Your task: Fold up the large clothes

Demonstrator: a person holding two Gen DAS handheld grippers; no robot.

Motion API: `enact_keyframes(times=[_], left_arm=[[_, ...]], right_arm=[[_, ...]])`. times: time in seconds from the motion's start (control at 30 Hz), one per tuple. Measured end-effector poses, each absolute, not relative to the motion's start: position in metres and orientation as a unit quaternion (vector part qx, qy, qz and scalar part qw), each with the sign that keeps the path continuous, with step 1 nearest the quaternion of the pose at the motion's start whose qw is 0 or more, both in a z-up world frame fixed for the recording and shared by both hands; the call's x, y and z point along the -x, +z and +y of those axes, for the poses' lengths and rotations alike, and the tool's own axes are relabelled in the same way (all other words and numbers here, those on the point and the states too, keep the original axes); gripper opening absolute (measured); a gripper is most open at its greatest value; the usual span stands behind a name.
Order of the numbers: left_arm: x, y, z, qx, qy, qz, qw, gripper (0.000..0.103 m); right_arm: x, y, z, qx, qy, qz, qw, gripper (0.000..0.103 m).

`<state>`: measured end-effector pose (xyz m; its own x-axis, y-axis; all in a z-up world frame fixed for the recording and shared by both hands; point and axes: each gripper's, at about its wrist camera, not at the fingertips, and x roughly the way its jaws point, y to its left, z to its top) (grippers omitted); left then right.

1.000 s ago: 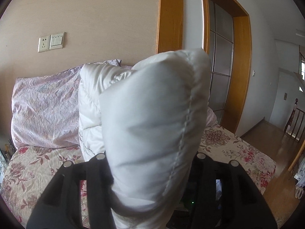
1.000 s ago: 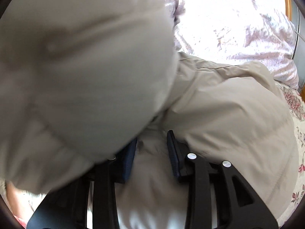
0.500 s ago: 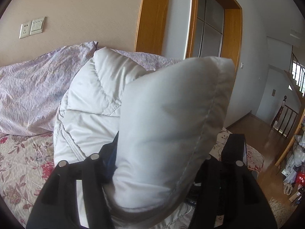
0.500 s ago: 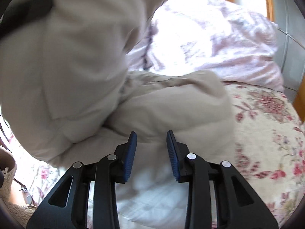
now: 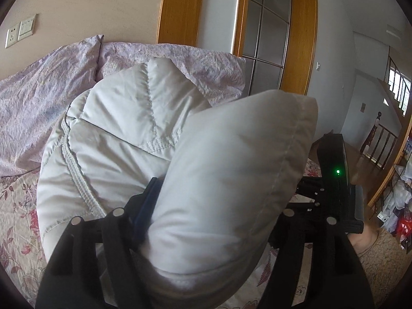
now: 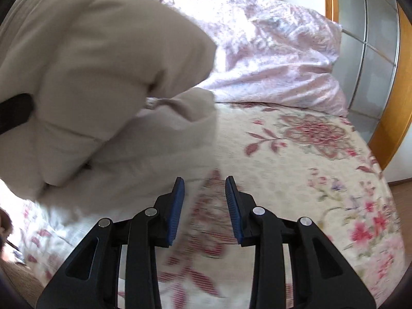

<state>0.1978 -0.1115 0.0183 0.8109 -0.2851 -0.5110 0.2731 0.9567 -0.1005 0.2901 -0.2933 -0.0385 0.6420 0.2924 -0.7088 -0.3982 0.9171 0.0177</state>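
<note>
The puffy white quilted jacket [image 5: 108,154] is lying in a heap on the bed with the flowery pink and cream cover [image 6: 296,154], up near the crinkly pale purple pillows [image 5: 33,108]. One fat padded fold of the jacket [image 5: 231,180] is sticking up between the two fingers of the left gripper [image 5: 219,206]. Its jaws have just been opening wider. The blue pad on one side is sitting right at the fold, but the other pad is hidden, so it is hard to tell if they are squeezing it.

The right gripper [image 6: 204,206] is hanging over the bare bed cover, just beside the jacket's edge. Its blue pads are a little apart and are holding nothing. The jacket is filling the left part of that view. On the other side, the cover is lying open and flat, all the way out to the bed's rounded edge and the wooden door frame [image 6: 391,118].
</note>
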Motion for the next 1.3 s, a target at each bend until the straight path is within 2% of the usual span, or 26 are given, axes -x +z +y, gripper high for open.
enact_keyframes(times=[0.3,0.63,1.0,1.3], left_arm=[[-0.208,0.009,-0.136,-0.006,-0.155,0.286,0.945,0.08],[-0.212,0.005,-0.161,-0.015,-0.184,0.306,0.934,0.095],[-0.182,0.043,-0.166,-0.026,-0.22,0.276,0.935,0.098],[-0.177,0.077,-0.078,0.035,-0.117,0.24,0.963,0.098]], right_arm=[[-0.312,-0.061,-0.336,0.085,0.143,0.413,0.895,0.034],[-0.322,-0.081,-0.349,0.094,0.135,0.438,0.884,0.034],[-0.326,-0.089,-0.363,0.079,0.118,0.448,0.883,0.034],[-0.324,-0.087,-0.373,0.064,0.109,0.446,0.886,0.034]])
